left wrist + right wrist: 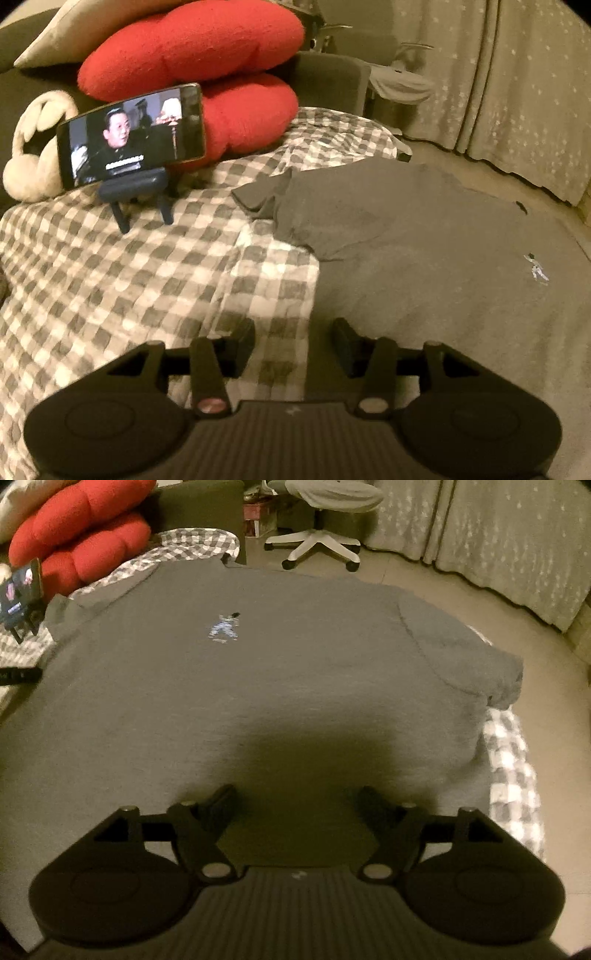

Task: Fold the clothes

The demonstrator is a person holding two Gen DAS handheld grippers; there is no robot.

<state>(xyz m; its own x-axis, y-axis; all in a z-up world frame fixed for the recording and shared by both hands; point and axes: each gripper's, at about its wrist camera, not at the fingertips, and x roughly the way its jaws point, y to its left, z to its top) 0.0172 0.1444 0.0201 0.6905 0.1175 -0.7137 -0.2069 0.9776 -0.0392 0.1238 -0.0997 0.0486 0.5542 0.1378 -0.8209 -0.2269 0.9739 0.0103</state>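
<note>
We held both grippers over the near hem, left gripper (293, 338) half open, right gripper (295, 805) wider, neither gripping anything. The shirt (258, 672) lay flat on the checked cover (129, 277), still unfolded. Next, we judged, each needed to pinch a hem corner.

one grey shirt (258, 686), one phone (133, 134), two red cushions (195, 48)

The bed has a checked cover (110, 280), and two red cushions (199, 48) lean at its far end beside a dark sofa (199, 509). A white chair on wheels (317, 542) stands on the pale floor (424, 579). Long grey curtains with little stars (498, 528) hang behind it.
</note>
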